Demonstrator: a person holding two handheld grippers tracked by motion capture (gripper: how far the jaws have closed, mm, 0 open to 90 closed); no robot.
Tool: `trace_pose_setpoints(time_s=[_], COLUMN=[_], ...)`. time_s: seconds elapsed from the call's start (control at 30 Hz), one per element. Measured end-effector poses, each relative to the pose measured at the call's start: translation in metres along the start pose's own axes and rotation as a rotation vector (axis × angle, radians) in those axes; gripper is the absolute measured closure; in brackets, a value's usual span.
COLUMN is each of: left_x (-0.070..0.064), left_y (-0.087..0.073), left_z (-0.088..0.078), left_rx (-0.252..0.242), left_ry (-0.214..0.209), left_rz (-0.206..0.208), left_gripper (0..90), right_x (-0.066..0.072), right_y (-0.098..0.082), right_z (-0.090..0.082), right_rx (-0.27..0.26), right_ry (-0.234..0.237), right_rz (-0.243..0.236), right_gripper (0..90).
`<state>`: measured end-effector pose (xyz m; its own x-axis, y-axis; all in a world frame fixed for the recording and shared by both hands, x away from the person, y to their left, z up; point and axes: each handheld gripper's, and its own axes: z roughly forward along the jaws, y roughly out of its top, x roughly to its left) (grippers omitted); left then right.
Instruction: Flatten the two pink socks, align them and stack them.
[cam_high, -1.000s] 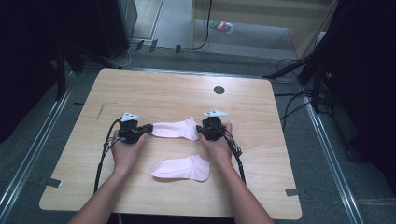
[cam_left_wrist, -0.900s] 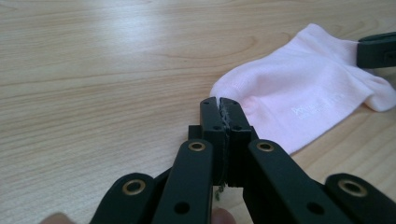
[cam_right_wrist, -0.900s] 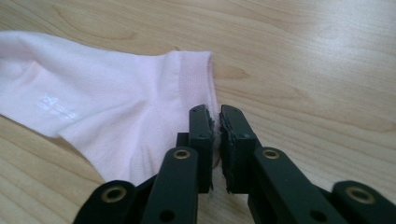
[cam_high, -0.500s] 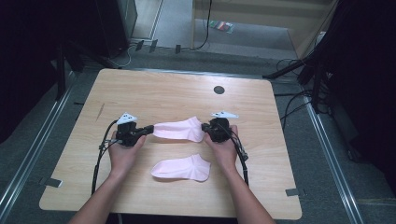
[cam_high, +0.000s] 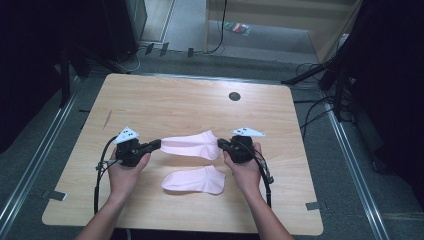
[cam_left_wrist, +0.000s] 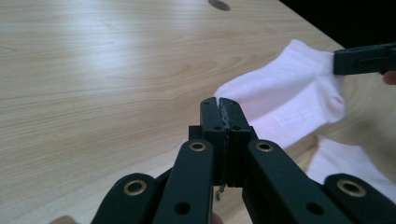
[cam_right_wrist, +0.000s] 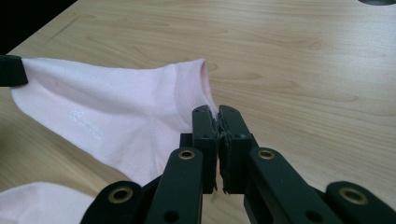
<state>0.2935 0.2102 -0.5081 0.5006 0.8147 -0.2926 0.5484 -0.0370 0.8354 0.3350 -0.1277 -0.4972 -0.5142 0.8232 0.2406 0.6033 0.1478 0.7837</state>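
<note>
I have the upper pink sock (cam_high: 192, 145) pinched at both ends: my left claw (cam_high: 154, 145) is clamped tight on its toe end, and my right claw (cam_high: 223, 144) has just been closing and is now clamped on the cuff edge, with the fabric caught between the pads. In the high view the sock hangs stretched between the two claws across the middle of the frame, its long axis running left to right, and it looks lifted a little off the worktop (cam_high: 165, 105), though I cannot be sure the sagging heel is clear of the wood. In the left gripper view the sock (cam_left_wrist: 285, 105) runs away from my claw (cam_left_wrist: 219, 106) toward the upper right of the frame, where the other claw bites its far end. In the right gripper view it (cam_right_wrist: 116, 116) spreads from my claw (cam_right_wrist: 214, 115) to the left edge. The second sock (cam_high: 195, 181) lies flat just below the held one in the high view, lower centre of the frame, on the same left-to-right axis and with its cuff also at the right. That is the relation I judge the coming move turns on: the held sock is already parallel to the one below, so both hands need only carry it toward the bottom of the frame, equally, and lay it on top.
</note>
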Motion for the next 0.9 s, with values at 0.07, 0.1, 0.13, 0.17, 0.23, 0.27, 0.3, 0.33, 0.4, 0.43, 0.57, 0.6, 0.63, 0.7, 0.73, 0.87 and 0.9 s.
trace_pose_setpoints(time_s=[0.07, 0.1, 0.13, 0.17, 0.23, 0.27, 0.3, 0.33, 0.4, 0.43, 0.57, 0.6, 0.63, 0.7, 0.73, 0.87, 0.9], left_x=[-0.006, -0.011, -0.011, -0.014, -0.020, -0.021, -0.024, -0.025, -0.028, -0.030, -0.035, -0.035, -0.036, -0.038, -0.039, -0.043, -0.043], left_y=[-0.002, -0.004, -0.004, -0.005, -0.008, -0.009, -0.011, -0.013, -0.016, -0.018, -0.029, -0.029, -0.031, -0.035, -0.037, -0.045, -0.047], left_z=[-0.006, -0.010, -0.010, -0.013, -0.017, -0.018, -0.021, -0.022, -0.027, -0.029, -0.038, -0.038, -0.039, -0.042, -0.043, -0.045, -0.045], left_rx=[-0.004, -0.003, -0.003, -0.003, 0.002, 0.004, 0.007, 0.012, 0.018, 0.018, 0.043, 0.043, 0.048, 0.059, 0.061, 0.087, 0.088], left_ry=[-0.008, -0.020, -0.020, -0.028, -0.045, -0.053, -0.063, -0.068, -0.085, -0.088, -0.122, -0.122, -0.129, -0.138, -0.143, -0.149, -0.152], left_rz=[0.007, 0.013, 0.013, 0.019, 0.021, 0.022, 0.023, 0.024, 0.022, 0.019, 0.010, 0.010, 0.008, 0.004, 0.004, 0.013, 0.007], left_gripper=[90.0, 90.0, 90.0, 90.0, 90.0, 90.0, 90.0, 90.0, 90.0, 90.0, 90.0, 90.0, 90.0, 90.0, 90.0, 90.0, 90.0], right_x=[0.001, 0.002, 0.002, 0.002, 0.003, 0.003, 0.003, 0.003, 0.004, 0.004, 0.009, 0.009, 0.010, 0.012, 0.012, 0.014, 0.013], right_y=[-0.003, -0.006, -0.006, -0.008, -0.011, -0.013, -0.014, -0.017, -0.020, -0.022, -0.036, -0.036, -0.038, -0.043, -0.046, -0.056, -0.058], right_z=[-0.006, -0.012, -0.012, -0.014, -0.020, -0.024, -0.026, -0.029, -0.034, -0.036, -0.047, -0.047, -0.049, -0.053, -0.054, -0.059, -0.059], right_rx=[-0.004, -0.005, -0.005, -0.003, -0.006, -0.005, -0.007, -0.007, -0.003, -0.002, 0.025, 0.025, 0.029, 0.044, 0.051, 0.070, 0.068], right_ry=[0.006, 0.012, 0.012, 0.012, 0.016, 0.020, 0.020, 0.022, 0.030, 0.033, 0.044, 0.044, 0.047, 0.050, 0.052, 0.060, 0.059], right_rz=[0.000, 0.009, 0.009, 0.008, 0.009, 0.011, 0.014, 0.015, 0.015, 0.015, 0.007, 0.007, 0.006, 0.006, 0.008, 0.018, 0.014], right_gripper=[87.3, 87.3, 87.3, 87.3, 87.3, 87.4, 87.3, 87.3, 87.3, 87.3, 87.4, 87.4, 87.4, 87.4, 87.3, 87.4, 87.4])
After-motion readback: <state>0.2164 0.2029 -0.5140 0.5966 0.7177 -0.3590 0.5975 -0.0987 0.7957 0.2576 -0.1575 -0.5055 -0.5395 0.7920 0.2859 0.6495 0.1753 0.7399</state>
